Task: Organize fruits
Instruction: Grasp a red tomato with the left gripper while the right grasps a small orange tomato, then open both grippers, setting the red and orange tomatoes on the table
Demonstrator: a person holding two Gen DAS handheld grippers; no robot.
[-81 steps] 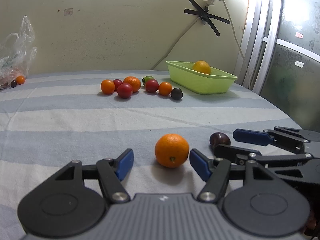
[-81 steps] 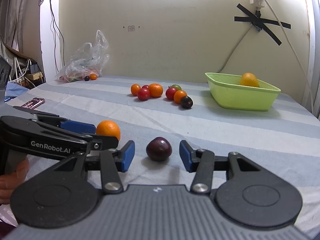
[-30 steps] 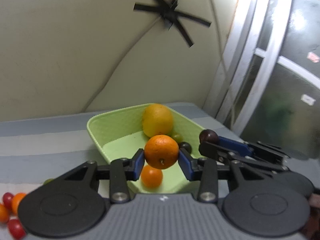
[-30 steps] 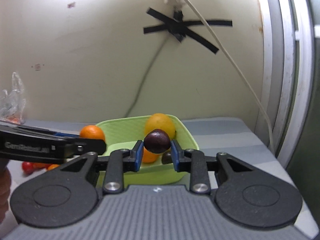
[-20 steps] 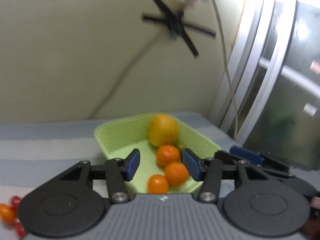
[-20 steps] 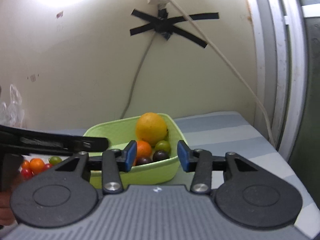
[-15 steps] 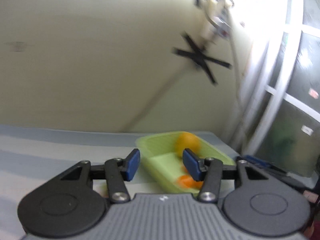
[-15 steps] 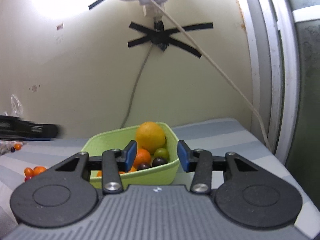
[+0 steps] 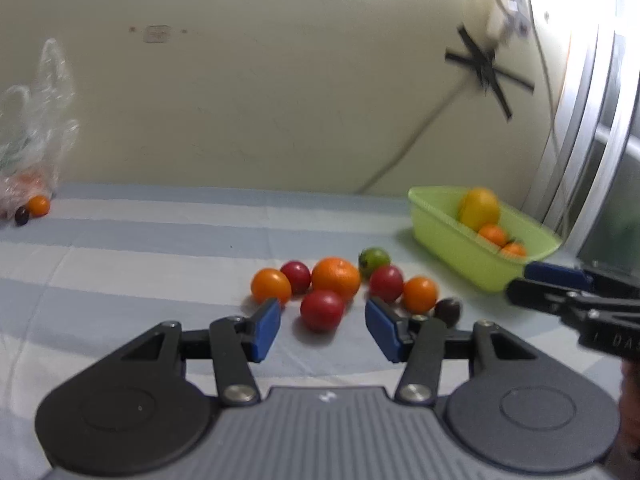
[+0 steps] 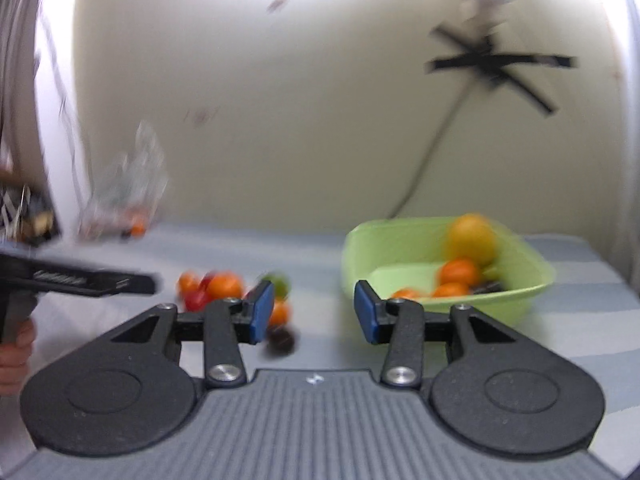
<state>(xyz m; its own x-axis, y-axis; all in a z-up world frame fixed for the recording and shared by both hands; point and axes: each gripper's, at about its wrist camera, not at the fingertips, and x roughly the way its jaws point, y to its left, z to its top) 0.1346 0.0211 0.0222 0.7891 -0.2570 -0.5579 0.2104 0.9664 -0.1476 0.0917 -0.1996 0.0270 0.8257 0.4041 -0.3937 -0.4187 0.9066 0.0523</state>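
Several loose fruits lie clustered on the striped cloth: a large orange (image 9: 336,276), red, orange and green tomatoes, and a dark plum (image 9: 448,310). My left gripper (image 9: 323,330) is open just short of a red tomato (image 9: 322,310), which lies in line with the gap, untouched. The green basket (image 9: 452,248) at right holds a yellow citrus (image 9: 479,208) and small oranges. My right gripper (image 10: 314,312) is open and empty, in a blurred view, between the fruit cluster (image 10: 216,284) and the basket (image 10: 500,308). The dark plum (image 10: 280,340) lies below its left finger.
A clear plastic bag (image 9: 36,140) with small fruits beside it sits at the far left by the wall. A window frame (image 9: 580,120) borders the table's right end. The right gripper (image 9: 520,280) shows at the right of the left wrist view. A hand (image 10: 16,344) holds the left gripper (image 10: 144,280).
Both grippers opened and dropped the orange and the dark plum into the basket. Both then swung left, away from the basket and toward the fruit cluster on the cloth.
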